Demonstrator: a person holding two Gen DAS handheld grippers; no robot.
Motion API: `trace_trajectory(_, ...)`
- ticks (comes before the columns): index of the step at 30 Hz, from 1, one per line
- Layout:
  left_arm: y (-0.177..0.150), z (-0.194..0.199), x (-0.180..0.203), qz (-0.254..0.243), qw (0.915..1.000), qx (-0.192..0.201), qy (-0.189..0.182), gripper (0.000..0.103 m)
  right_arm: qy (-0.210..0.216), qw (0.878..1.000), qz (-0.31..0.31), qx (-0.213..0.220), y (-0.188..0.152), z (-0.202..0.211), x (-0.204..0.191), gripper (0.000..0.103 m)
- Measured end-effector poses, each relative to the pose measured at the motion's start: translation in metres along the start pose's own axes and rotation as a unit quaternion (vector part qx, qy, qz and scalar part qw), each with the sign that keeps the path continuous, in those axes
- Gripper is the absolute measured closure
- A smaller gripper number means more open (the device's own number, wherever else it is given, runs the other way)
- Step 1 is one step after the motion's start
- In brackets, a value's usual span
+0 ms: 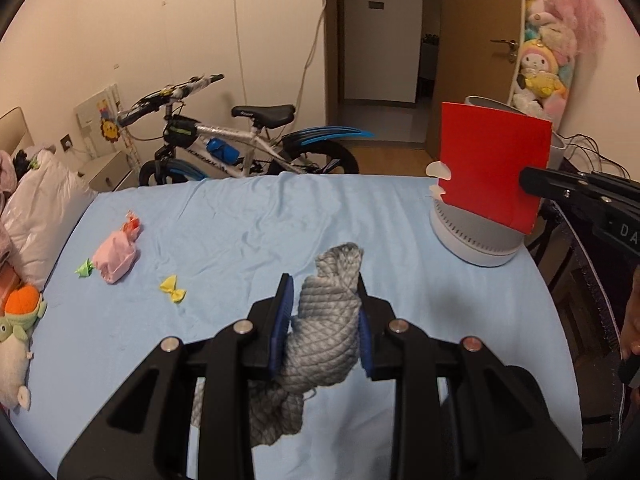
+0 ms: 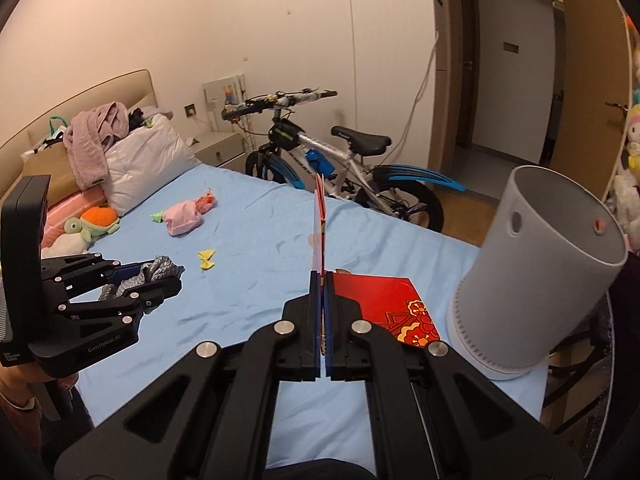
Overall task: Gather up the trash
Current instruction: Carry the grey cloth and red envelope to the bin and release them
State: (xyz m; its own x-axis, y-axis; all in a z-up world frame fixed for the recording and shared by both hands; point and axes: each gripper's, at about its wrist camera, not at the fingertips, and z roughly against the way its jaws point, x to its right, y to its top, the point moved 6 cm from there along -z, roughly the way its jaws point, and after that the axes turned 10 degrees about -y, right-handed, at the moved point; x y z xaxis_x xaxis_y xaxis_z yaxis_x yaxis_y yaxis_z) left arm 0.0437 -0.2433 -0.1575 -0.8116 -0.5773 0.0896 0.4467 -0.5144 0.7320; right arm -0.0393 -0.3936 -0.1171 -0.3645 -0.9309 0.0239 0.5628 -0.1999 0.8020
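My left gripper (image 1: 325, 292) is shut on a crumpled grey cloth (image 1: 330, 332), held just above the blue bed sheet (image 1: 240, 220); it also shows in the right wrist view (image 2: 160, 276). My right gripper (image 2: 324, 280) is shut on a red envelope (image 1: 494, 168), held upright and edge-on (image 2: 319, 224), beside the grey trash bin (image 2: 536, 276) at the bed's right edge (image 1: 472, 236). Another red envelope (image 2: 384, 304) lies on the sheet by the bin. A pink wrapper (image 1: 117, 258), a green wrapper (image 1: 85, 268) and a yellow wrapper (image 1: 173, 289) lie at the left.
A bicycle (image 1: 248, 148) stands beyond the bed. A white pillow (image 1: 40, 208) and a plush turtle (image 1: 20, 312) lie at the bed's head on the left. Plush toys (image 1: 548, 40) hang at the far right. An open doorway (image 1: 380, 40) is behind.
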Motion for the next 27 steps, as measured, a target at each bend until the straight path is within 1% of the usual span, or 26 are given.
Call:
trace_trajectory(4,0.018,-0.002,0.034,-0.025,0.9994,0.007,-0.023,0.074,-0.033,0.999,-0.014,0.013,-0.001,0.025,0.040,0.102)
trace_trajectory(10,0.042,-0.018,0.081,-0.061,0.9967,0.008,-0.053,0.074,-0.078,0.996,-0.034,0.031,0.000,0.059,0.093,0.102)
trace_trajectory(16,0.069,-0.038,0.121,-0.096,0.9922,0.013,-0.078,0.074,-0.116,0.991,-0.046,0.049,0.007,0.081,0.135,0.102)
trace_trajectory(22,0.108,-0.052,0.156,-0.127,0.9860,0.028,-0.105,0.074,-0.148,0.985,-0.048,0.074,0.029,0.098,0.172,0.102)
trace_trajectory(27,0.143,-0.072,0.183,-0.142,0.9807,0.033,-0.130,0.074,-0.160,0.981,-0.057,0.090,0.052,0.096,0.200,0.102)
